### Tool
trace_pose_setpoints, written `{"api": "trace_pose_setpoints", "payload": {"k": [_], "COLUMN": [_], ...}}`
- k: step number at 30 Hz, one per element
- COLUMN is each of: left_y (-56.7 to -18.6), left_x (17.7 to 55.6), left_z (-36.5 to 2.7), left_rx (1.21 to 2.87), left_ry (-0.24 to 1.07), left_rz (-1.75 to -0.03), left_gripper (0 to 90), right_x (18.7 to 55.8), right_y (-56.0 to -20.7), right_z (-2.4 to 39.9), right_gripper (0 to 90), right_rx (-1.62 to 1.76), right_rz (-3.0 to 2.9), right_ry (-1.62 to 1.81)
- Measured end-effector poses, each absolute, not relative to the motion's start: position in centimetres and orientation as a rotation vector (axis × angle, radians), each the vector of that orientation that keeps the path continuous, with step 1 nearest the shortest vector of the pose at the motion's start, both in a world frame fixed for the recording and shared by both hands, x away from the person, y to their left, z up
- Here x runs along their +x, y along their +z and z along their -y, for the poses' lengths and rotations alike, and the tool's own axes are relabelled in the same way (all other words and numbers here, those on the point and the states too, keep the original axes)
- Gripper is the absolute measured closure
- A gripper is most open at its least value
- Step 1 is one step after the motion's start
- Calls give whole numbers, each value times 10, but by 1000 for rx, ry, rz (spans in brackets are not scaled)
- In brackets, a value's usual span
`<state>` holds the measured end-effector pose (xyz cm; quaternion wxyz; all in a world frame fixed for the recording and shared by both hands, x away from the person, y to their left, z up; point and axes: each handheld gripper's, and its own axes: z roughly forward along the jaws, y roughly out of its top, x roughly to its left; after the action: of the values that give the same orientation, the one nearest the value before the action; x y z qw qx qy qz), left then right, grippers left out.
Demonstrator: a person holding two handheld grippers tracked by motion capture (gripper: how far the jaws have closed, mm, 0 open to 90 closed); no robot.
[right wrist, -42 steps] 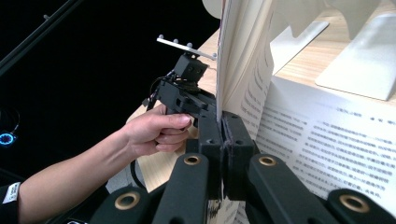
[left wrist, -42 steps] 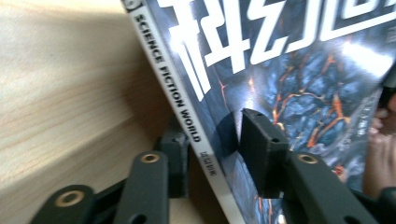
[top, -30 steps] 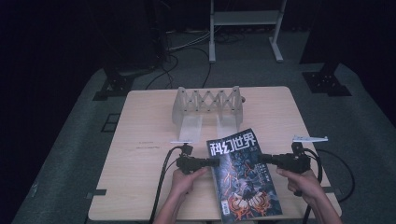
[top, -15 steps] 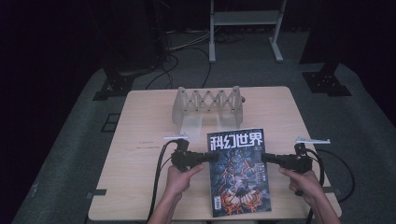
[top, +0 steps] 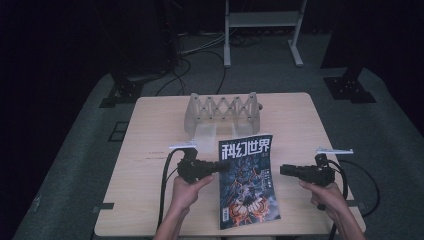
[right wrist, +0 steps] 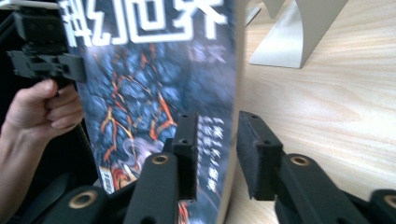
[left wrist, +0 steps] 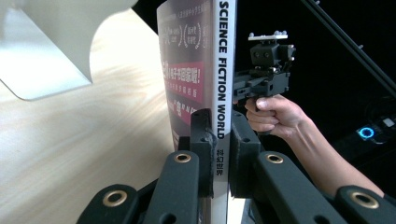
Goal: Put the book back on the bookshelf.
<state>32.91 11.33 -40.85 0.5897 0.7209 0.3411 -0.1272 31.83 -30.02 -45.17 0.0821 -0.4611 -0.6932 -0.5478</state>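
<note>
Your left gripper (top: 216,167) is clamped on the spine of the glossy dark-covered science fiction magazine (top: 247,180), holding it upright above the pale wooden table (top: 150,150). Your right gripper (top: 283,169), jaws parted, sits just beside its free edge. Seemingly a handover; next carry it toward the white accordion rack (top: 222,111)

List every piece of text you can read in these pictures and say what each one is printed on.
"科幻世界": large white title on the magazine front cover, high view; its tops are cut off in the right gripper view.
"SCIENCE FICTION WORLD": on the magazine's white spine, left gripper view.
"科幻世界": small, lower on that spine, between the left gripper jaws.
Back-cover print, pink panels, front-cover small print: too blurred to read.
</note>
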Motion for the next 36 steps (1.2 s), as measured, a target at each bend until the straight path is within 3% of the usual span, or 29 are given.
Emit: {"api": "trace_pose_setpoints", "payload": {"k": [9, 24, 36], "left_y": [-378, -345, -331], "left_x": [311, 302, 299], "left_z": [-133, -162, -177], "left_rx": [1675, 1634, 1605], "left_ry": [-82, 154, 260], "left_rz": [-773, -806, -847], "left_gripper": [826, 825, 827], "right_x": [318, 316, 315], "right_y": [-456, -457, -462], "right_z": [304, 308, 316], "right_gripper": [503, 415, 365], "right_rx": [-1449, -1554, -1612], "right_rz": [2116, 2261, 2290], "right_ry": [-1565, -1453, -1410]}}
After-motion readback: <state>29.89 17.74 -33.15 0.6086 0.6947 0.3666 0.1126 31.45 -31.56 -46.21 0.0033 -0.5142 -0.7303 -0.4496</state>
